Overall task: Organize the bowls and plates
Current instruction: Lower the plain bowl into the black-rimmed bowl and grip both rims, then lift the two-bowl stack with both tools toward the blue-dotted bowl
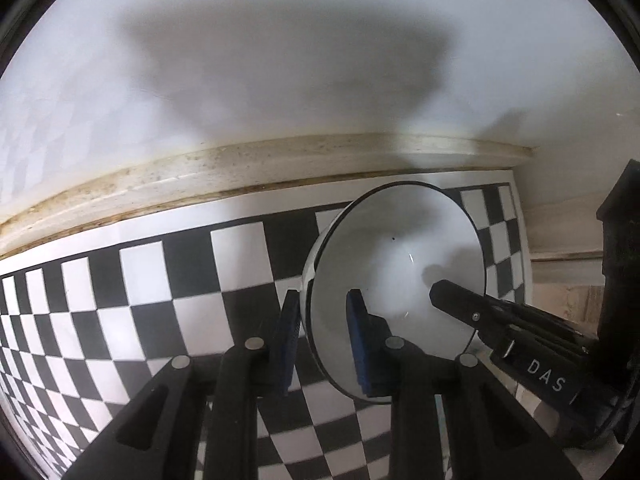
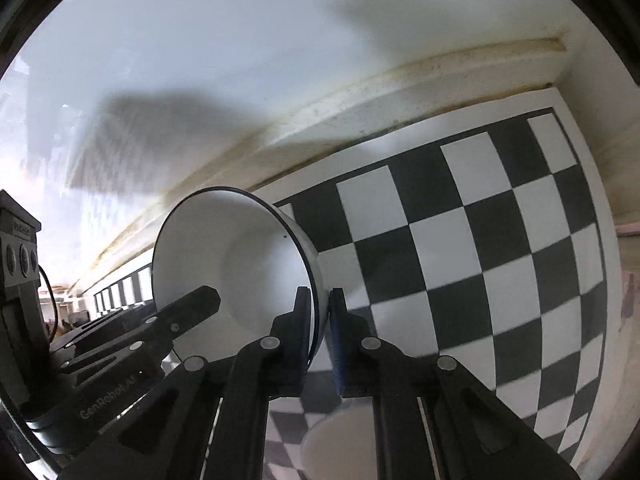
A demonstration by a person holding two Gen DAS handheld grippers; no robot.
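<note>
A white bowl (image 1: 396, 264) with a thin dark rim is held up on edge above the checkered mat (image 1: 160, 280). My left gripper (image 1: 324, 336) straddles the bowl's left rim, one blue pad outside and one inside, with a gap between pads and rim. My right gripper (image 2: 320, 320) is shut on the opposite rim of the same bowl (image 2: 224, 256). Each gripper shows in the other's view: the right one (image 1: 472, 312) reaches into the bowl, the left one (image 2: 176, 316) likewise. A pale round dish (image 2: 340, 440) lies below the right gripper, mostly hidden.
The checkered mat (image 2: 480, 240) covers the counter up to a stained white ledge (image 1: 240, 172) and a plain white wall (image 1: 280, 80). A dark block (image 1: 620, 264) stands at the right edge of the left wrist view.
</note>
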